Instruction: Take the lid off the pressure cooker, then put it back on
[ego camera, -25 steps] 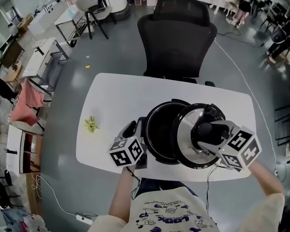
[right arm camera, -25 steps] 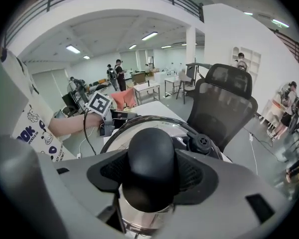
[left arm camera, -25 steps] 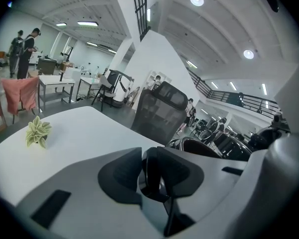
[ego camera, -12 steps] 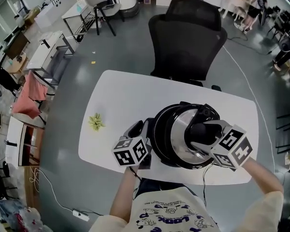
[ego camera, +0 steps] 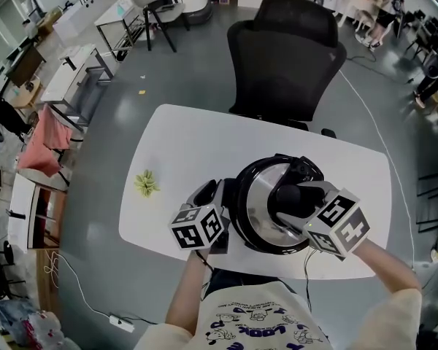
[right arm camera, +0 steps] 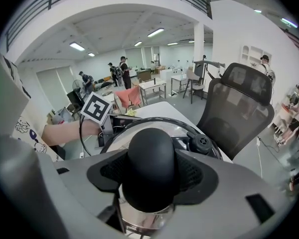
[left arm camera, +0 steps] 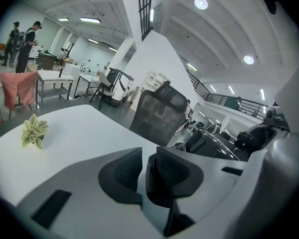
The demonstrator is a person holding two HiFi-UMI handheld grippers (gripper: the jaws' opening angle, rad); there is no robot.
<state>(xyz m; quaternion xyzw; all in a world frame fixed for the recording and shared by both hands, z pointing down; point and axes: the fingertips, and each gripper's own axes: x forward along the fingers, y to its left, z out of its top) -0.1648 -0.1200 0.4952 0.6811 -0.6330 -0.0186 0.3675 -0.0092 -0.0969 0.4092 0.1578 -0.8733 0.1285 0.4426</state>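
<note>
A black pressure cooker (ego camera: 239,187) stands on the white table (ego camera: 197,141). Its steel lid (ego camera: 257,211) lies over the pot's mouth and hides the inside. My right gripper (ego camera: 296,197) comes in from the lower right and is shut on the lid's round black knob (right arm camera: 150,163), with a pad on each side. A black valve (right arm camera: 202,142) sits on the lid behind the knob. My left gripper (ego camera: 208,199) is at the cooker's left side, shut on the black side handle (ego camera: 220,195); a thin dark piece fills the narrow gap between its pads (left arm camera: 120,169).
A small green leafy thing (ego camera: 144,184) lies on the table's left part. A black office chair (ego camera: 288,57) stands at the far edge. A cable (ego camera: 305,262) hangs off the near edge. Desks and people are further off.
The right gripper carried the lid leftward, from beside the open pot to over its mouth, so the dark inside is now covered. The left gripper stayed at the side handle.
</note>
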